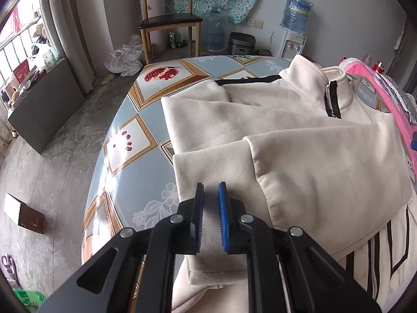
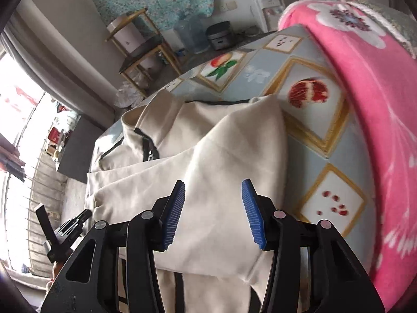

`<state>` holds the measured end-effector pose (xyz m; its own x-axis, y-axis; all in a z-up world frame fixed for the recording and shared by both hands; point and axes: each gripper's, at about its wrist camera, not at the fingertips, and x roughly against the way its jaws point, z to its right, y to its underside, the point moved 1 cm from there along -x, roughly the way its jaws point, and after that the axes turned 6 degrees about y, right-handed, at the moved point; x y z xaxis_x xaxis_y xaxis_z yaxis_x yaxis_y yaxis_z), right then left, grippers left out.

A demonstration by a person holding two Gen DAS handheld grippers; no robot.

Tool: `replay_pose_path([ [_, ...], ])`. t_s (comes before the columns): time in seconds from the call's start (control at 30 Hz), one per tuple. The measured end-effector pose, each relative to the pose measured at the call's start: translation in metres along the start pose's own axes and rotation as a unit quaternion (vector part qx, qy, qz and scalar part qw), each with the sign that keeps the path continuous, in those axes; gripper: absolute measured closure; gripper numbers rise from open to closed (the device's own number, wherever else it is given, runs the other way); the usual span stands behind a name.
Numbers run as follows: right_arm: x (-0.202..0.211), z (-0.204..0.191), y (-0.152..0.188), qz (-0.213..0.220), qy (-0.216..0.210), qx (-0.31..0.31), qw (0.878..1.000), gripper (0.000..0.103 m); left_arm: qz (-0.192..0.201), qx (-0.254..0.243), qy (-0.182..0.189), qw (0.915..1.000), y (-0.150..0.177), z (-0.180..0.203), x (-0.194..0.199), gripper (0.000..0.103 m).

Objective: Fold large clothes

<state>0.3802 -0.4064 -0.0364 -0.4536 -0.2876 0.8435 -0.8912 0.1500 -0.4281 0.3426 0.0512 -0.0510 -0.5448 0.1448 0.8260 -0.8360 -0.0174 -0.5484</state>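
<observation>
Left wrist view: cream jacket (image 1: pixel 299 140), black-trimmed, zip collar toward the far side, lying on the patterned worktop (image 1: pixel 125 140) with both sleeves already crossed over the chest. Left gripper (image 1: pixel 211 190) poised over the near sleeve cuff, jaws drawn almost together with only a narrow slit between the blue pads; no fabric visibly pinched in that slit, though cloth lies directly beneath. Pink floral blanket (image 1: pixel 378 91) along the right edge of the worktop; wooden chair (image 1: pixel 169 20) and water jugs by the far wall. Right wrist view: right gripper (image 2: pixel 213 190) above the folded sleeve and shoulder of the same jacket (image 2: pixel 208 156), jaws roughly half open and holding nothing; frame blurred. Pink blanket (image 2: pixel 365 104) just beside the jacket's edge; the other gripper visible low at left. Risks, as judged: nearly closed left jaws may slide over the cuff instead of taking it, or snag only the top layer, pulling the crossed sleeves apart; a hurried right hand could drag the shoulder fold askew or catch the blanket, spoiling the next fold.
</observation>
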Motion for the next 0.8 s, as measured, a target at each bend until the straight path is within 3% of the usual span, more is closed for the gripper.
replay_pose_path([
  [0.1,-0.033,-0.017,-0.003,-0.019,0.029,0.03,0.999,0.062,0.001,-0.008,-0.002,1.0,0.0,0.0,-0.001,0.092],
  [0.2,-0.057,-0.005,-0.012,-0.02,0.07,0.019,0.997,0.067,0.002,-0.015,-0.002,0.9999,0.0,0.0,-0.001,0.092],
  [0.23,-0.061,0.004,-0.016,-0.023,0.064,0.0,0.998,0.073,0.001,-0.016,0.001,0.9999,-0.001,-0.001,-0.001,0.092],
  [0.37,-0.054,0.037,-0.032,-0.03,-0.008,-0.091,0.995,0.073,0.007,-0.009,0.031,0.9995,-0.015,-0.005,0.009,0.092],
  [0.53,-0.028,0.029,-0.058,-0.003,-0.044,-0.094,0.995,0.056,0.038,-0.006,0.07,0.9968,-0.059,-0.001,0.02,0.089],
  [0.63,-0.027,0.009,-0.077,0.002,-0.059,-0.078,0.995,0.047,0.04,0.003,0.091,0.9951,-0.095,0.001,0.011,0.079],
  [0.67,-0.03,0.002,-0.084,0.001,-0.061,-0.073,0.995,0.046,0.036,0.005,0.098,0.9945,-0.107,0.004,0.005,0.072],
  [0.7,-0.035,-0.006,-0.091,-0.005,-0.062,-0.069,0.996,0.045,0.029,0.006,0.104,0.9941,-0.117,0.006,-0.001,0.063],
  [0.8,-0.058,-0.027,-0.106,-0.034,-0.062,-0.06,0.996,0.043,-0.003,0.02,0.131,0.9912,-0.145,0.014,-0.027,0.051],
])
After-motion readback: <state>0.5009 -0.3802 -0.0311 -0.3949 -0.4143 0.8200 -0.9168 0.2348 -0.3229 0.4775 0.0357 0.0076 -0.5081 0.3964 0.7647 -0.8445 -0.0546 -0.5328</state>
